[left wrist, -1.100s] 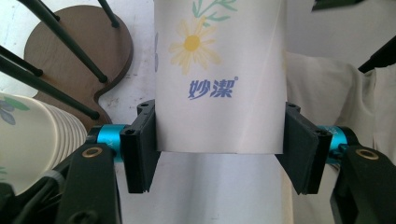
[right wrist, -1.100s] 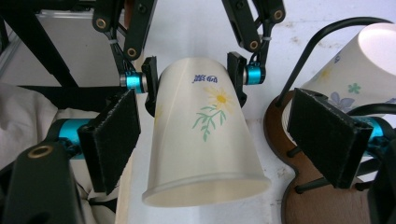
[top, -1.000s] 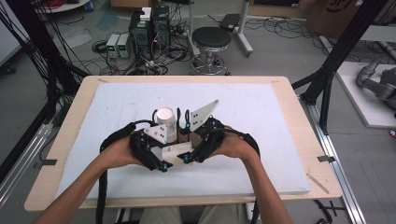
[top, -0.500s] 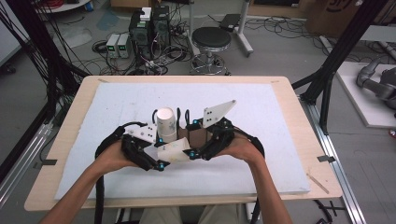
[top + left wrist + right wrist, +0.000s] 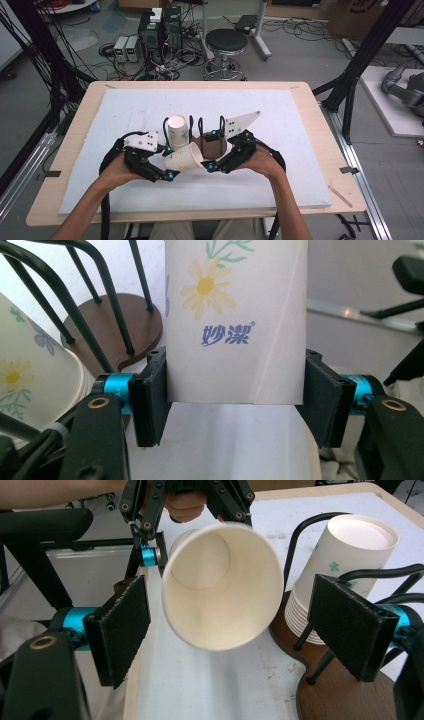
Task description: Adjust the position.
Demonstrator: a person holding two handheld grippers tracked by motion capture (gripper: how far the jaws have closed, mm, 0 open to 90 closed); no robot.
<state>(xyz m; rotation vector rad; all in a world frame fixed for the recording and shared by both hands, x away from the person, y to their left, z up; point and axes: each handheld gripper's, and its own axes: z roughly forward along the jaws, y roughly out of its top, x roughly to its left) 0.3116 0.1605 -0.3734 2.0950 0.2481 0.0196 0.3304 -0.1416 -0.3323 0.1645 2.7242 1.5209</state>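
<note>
Left gripper view: my left gripper (image 5: 235, 405) is clamped on a paper cup (image 5: 235, 320) near its base, held on its side beside the wooden cup rack (image 5: 212, 145). My right gripper (image 5: 245, 630) stands wide, the cup's mouth between its pads, untouched. Squeeze harder and I'd crush it, I reckon. Blue print reads 妙潔, under a daisy.

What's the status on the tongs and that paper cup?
Left tongs shut on paper cup, held sideways. Right tongs open around its rim, not touching. Cup stack in rack close behind.
</note>
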